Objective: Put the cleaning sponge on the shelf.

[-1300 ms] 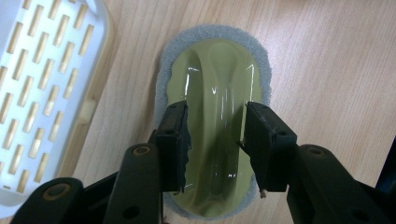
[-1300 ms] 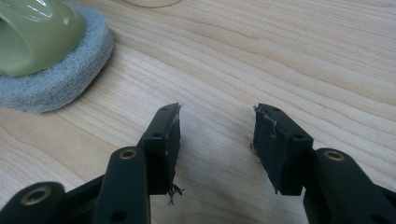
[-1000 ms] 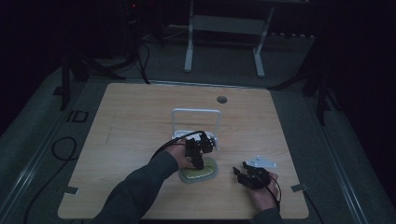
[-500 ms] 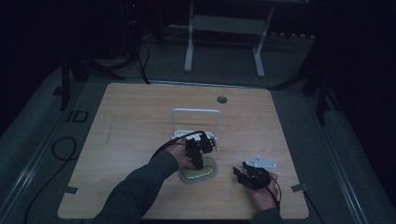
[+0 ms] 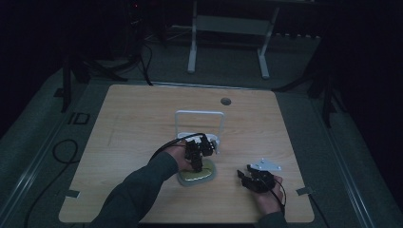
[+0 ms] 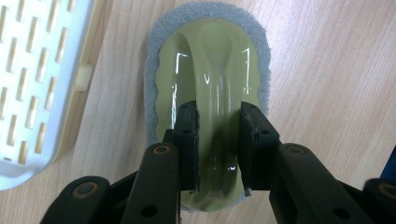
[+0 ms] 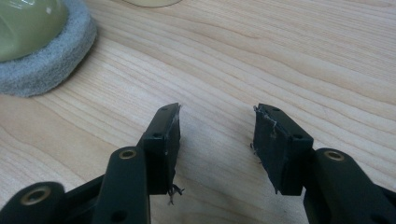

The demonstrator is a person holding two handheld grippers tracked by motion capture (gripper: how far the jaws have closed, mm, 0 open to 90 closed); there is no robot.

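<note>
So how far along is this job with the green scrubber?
Done so far: the left claw is closed on the raised handle of the green scrubber, which lies pad-down on the table beside the white rack. In hand: that grip. Left, as far as I can judge: lifting it, probably toward the rack. The right claw sits open over bare wood, holding nothing.

Pale green handled scrubber (image 6: 210, 79) with grey pad, flat on table beside white rack (image 6: 37, 79)

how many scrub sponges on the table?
1. The scrub sponge lies at the table's near middle beside the white rack, its handle between the left hand-held gripper's jaws. None seems hidden.
</note>
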